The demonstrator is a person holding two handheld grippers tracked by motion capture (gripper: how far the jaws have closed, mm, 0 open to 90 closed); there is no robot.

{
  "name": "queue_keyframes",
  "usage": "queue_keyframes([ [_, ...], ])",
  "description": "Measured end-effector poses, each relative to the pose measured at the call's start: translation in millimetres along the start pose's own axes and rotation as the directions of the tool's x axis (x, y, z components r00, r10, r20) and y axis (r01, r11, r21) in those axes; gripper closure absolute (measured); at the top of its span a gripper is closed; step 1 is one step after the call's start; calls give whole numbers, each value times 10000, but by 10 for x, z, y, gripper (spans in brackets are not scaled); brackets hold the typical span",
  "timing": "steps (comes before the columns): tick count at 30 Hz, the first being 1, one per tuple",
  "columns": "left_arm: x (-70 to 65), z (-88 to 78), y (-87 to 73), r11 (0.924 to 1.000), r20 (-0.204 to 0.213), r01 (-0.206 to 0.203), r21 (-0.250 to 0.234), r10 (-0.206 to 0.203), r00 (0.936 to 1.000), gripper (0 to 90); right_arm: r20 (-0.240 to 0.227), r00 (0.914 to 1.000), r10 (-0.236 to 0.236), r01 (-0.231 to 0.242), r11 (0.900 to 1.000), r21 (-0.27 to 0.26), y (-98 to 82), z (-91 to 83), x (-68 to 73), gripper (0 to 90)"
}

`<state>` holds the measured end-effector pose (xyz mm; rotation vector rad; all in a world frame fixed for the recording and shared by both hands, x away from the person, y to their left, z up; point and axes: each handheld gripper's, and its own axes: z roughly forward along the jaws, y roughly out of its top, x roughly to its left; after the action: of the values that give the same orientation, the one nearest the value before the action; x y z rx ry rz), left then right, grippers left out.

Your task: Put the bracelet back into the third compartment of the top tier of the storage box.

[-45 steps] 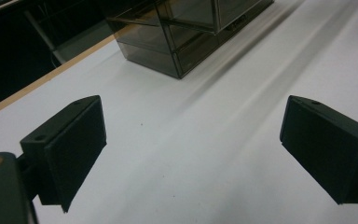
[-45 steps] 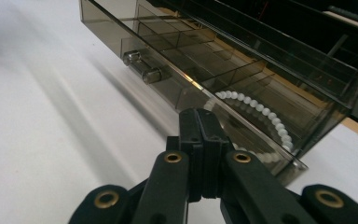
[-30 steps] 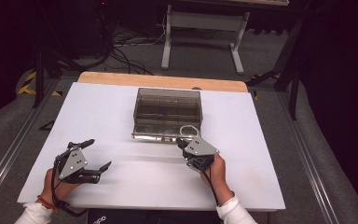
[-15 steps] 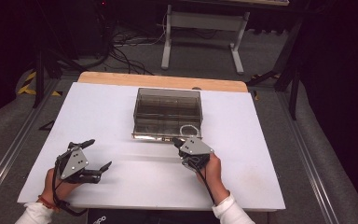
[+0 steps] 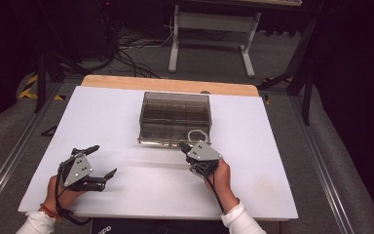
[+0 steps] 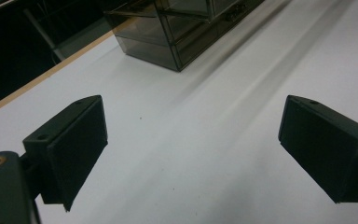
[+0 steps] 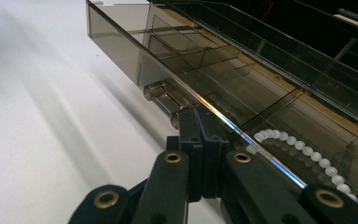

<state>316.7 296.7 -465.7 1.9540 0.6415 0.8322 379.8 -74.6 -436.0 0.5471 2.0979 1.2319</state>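
A smoked clear plastic drawer box stands at the middle back of the white table. Its bottom drawer is pulled out a little, and a string of white beads lies in it at the right. My right gripper is shut, its tips against the drawer's front edge beside the clear handle. I cannot tell whether they pinch it. My left gripper rests at the front left, open, with bare table between its jaws. The box lies far ahead of it.
A wooden strip runs along the table's far edge. Beyond it are a dark floor with cables and a white metal stand. Bare white table lies to the left and right of the box and between the two hands.
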Motion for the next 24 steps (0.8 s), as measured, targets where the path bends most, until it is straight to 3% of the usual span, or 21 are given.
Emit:
queue_keyframes([
  [11,30,25,-1,9997,128,216,-106,-215,9997,88,145,9997,189,-189,9998,0,19,47,-21,900],
  [24,6,-16,-17,9999,-8,136,-56,-136,9999,88,287,9995,113,-112,9999,-49,21,70,-34,900],
])
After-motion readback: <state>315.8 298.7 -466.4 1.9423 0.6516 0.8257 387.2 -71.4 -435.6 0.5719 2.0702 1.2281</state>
